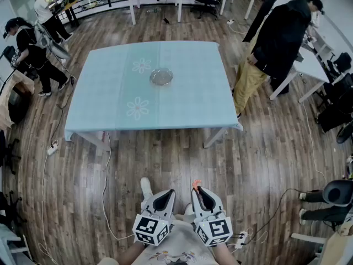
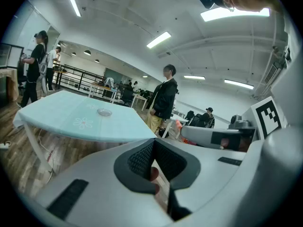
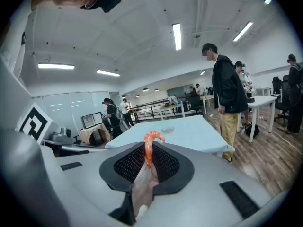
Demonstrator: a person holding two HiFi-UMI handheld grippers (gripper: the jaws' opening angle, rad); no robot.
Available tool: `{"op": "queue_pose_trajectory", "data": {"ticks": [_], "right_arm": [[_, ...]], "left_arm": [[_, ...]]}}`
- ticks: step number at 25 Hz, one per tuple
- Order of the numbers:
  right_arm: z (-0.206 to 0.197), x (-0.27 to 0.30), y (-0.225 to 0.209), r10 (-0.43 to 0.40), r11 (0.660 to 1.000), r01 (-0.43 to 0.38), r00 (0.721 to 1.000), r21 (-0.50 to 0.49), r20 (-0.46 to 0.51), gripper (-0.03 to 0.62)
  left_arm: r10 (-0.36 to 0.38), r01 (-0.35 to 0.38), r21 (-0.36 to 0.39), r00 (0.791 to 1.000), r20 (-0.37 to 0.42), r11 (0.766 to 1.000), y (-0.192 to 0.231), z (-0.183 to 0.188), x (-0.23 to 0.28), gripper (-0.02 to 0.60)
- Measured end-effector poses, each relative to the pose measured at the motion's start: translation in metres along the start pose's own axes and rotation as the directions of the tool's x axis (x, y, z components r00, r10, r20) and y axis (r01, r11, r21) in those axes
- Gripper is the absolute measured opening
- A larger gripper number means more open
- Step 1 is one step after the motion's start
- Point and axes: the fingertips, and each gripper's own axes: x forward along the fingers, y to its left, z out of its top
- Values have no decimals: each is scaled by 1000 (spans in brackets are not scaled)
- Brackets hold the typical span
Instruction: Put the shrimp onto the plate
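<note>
An orange shrimp (image 3: 149,148) sticks up from the tip of my right gripper (image 3: 148,161), whose jaws are shut on it; the same shrimp (image 1: 195,184) shows as a small orange bit in the head view. My right gripper (image 1: 199,195) and left gripper (image 1: 164,200) are side by side low over the wooden floor, well short of the table. The left gripper (image 2: 153,150) is shut with nothing in it. A small round clear plate (image 1: 161,77) lies near the middle of the light-blue tablecloth (image 1: 187,104); the plate (image 3: 167,129) is far ahead in the right gripper view.
A person in a black jacket and tan trousers (image 1: 276,37) stands by the table's right side. More people (image 1: 30,54) are at the far left. Cables and a power strip (image 1: 53,147) lie on the floor left of the table. Desks and chairs (image 1: 325,76) line the right.
</note>
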Motion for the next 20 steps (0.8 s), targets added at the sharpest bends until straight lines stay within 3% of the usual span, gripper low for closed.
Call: {"op": "queue_pose_trajectory", "data": {"ticks": [3,8,13,18,20], "right_arm": [[-24,-50,11,47,997,-44,997,57,-53,69],[-5,-100,11,64,998,-64,998,23,11,69],[2,-112,17,77,995,-80,995,67,56,69],[-10,-119,10,145,976,-149,989,160,38,69],[-9,-123,6,164,975,-168,986,144,43,69]], "left_arm": [[22,-23,-34,999,-35,999,-48,-18,-34,8],[35,-35,5,999,18,999,-94,-4,-59,8],[67,-68,32,997,30,997,-97,-4,-76,8],[98,-98,-8,995,36,995,-102,-14,-66,8],[96,-96,-3,994,43,995,-111,-16,-63,8]]}}
